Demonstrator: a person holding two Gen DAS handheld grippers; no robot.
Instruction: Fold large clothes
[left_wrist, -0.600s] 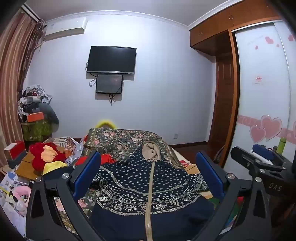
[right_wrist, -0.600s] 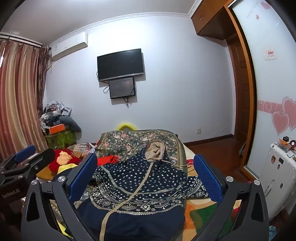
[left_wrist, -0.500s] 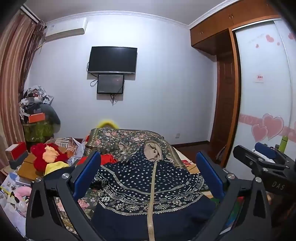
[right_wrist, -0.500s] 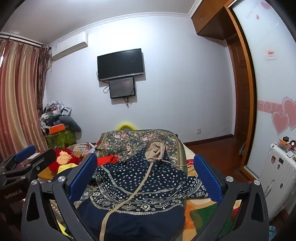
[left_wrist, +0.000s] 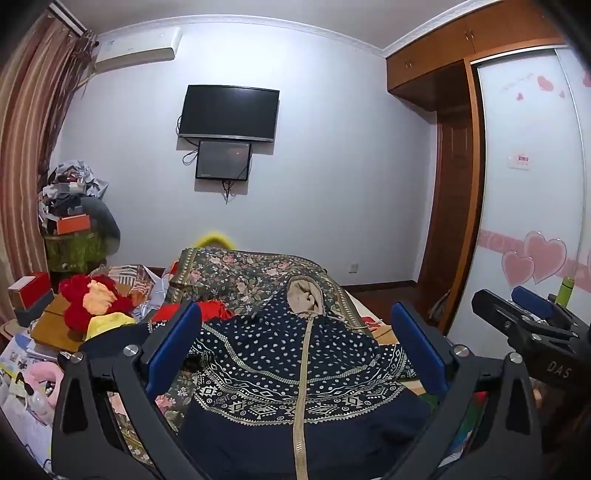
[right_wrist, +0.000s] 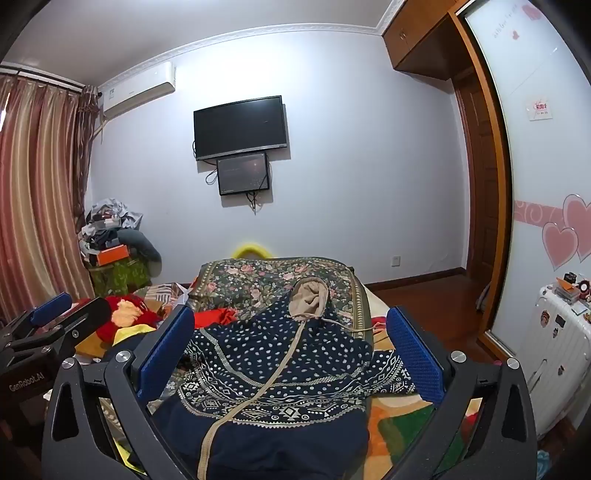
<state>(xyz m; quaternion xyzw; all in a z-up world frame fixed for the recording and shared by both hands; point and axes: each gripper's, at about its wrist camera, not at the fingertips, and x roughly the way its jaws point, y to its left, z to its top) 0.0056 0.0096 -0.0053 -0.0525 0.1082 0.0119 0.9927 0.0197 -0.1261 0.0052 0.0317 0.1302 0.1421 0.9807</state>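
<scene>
A navy hooded jacket with white dots, a patterned band and a beige zip lies spread on the bed, its beige-lined hood at the far end. It also shows in the right wrist view. My left gripper is open and empty, held above the jacket's near part. My right gripper is open and empty, also above the jacket. Each gripper shows at the edge of the other's view: the right one and the left one.
A floral quilt lies beyond the jacket. Red and yellow clothes, boxes and papers crowd the left side. A white suitcase stands at the right by the wardrobe door. A TV hangs on the far wall.
Both grippers stay open above the jacket. The left wrist view has shifted very slightly; the jacket has not moved.
</scene>
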